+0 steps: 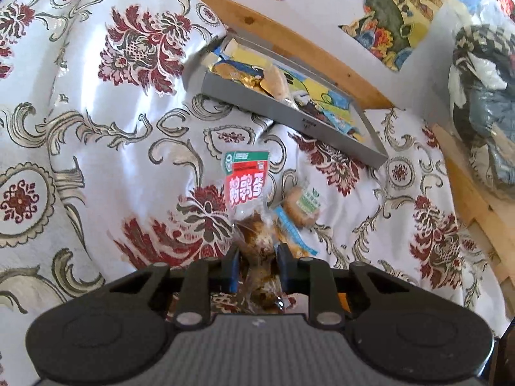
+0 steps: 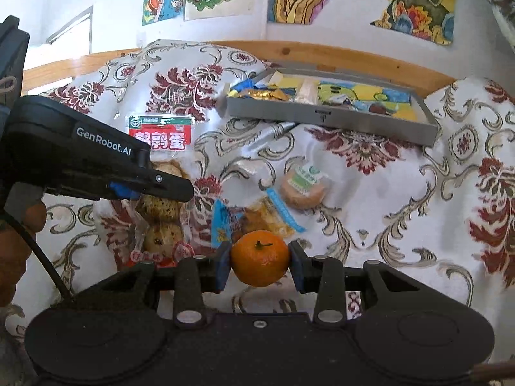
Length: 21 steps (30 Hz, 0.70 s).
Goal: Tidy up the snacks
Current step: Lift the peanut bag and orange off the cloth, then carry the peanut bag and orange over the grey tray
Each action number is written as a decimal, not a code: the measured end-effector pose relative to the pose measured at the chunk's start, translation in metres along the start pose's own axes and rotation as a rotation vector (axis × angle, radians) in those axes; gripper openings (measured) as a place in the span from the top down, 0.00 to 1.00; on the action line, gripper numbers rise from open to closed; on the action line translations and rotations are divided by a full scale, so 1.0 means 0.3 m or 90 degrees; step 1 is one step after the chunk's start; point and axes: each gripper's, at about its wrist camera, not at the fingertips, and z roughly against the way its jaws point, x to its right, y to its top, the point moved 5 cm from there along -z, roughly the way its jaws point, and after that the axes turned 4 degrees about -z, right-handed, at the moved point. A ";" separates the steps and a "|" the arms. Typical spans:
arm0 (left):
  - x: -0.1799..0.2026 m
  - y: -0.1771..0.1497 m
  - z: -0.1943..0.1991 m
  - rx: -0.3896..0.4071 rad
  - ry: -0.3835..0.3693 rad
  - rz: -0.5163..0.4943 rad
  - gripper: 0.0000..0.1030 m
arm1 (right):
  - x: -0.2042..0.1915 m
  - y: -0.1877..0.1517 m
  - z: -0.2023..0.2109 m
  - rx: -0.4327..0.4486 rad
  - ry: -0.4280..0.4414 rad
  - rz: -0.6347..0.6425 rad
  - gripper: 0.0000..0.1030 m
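Two grippers engaged. Left gripper (image 1: 258, 254) jaws clamped on egg packet (image 1: 248, 189); right gripper (image 2: 260, 259) jaws clamped on orange (image 2: 260, 258). Tray (image 2: 328, 116) rests on patterned cloth (image 2: 386, 186).

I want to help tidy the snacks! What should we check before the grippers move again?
1. Right gripper has the orange between its pads: ok, though whether it is lifted off the cloth, cannot tell.
2. Left gripper is closed on the egg packet: ok, it pinches the clear end.
3. Tray has room: cannot tell, many snacks already lie inside.
4. Path to the tray is free: not ok, the round biscuit and a blue-edged packet lie between.
5. The two grippers are apart: ok, the left one sits off to the side of the orange.
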 end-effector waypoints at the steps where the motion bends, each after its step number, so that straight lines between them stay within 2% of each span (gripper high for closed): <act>1: -0.003 0.004 0.005 0.004 0.001 0.002 0.75 | -0.005 0.005 0.000 0.003 0.001 0.002 0.62; 8: -0.022 0.025 0.026 0.020 0.004 0.016 0.76 | -0.037 0.028 0.001 0.013 0.006 0.021 0.62; 13: -0.025 0.066 0.024 0.033 -0.005 0.026 0.76 | -0.015 0.067 -0.008 0.022 0.011 0.021 0.62; 16: -0.015 0.121 0.010 0.036 -0.014 0.024 0.76 | 0.021 0.129 -0.029 0.044 0.012 0.016 0.62; 21: 0.030 0.251 -0.028 0.049 -0.025 -0.021 0.76 | 0.092 0.251 -0.078 0.085 0.007 0.034 0.62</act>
